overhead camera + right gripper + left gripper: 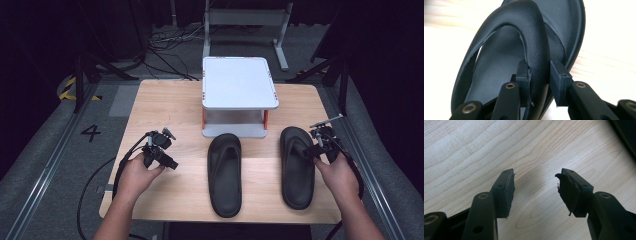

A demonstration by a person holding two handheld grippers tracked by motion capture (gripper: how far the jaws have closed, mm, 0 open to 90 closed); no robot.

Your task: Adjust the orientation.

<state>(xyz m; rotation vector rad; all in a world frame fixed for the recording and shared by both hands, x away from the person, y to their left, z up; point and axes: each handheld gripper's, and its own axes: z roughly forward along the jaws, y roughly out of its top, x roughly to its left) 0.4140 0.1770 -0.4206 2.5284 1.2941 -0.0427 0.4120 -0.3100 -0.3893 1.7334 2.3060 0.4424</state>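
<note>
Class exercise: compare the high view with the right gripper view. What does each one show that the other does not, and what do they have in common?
High view alone: the whole wooden table, the white two-level stand, a second black sandal lying flat mid-table, and the left gripper held over bare wood.

Right gripper view alone: the close detail of the grip, with the black jaws pressed on either side of the sandal strap.

Both: the right gripper at the right sandal, and pale wood beneath it.
</note>
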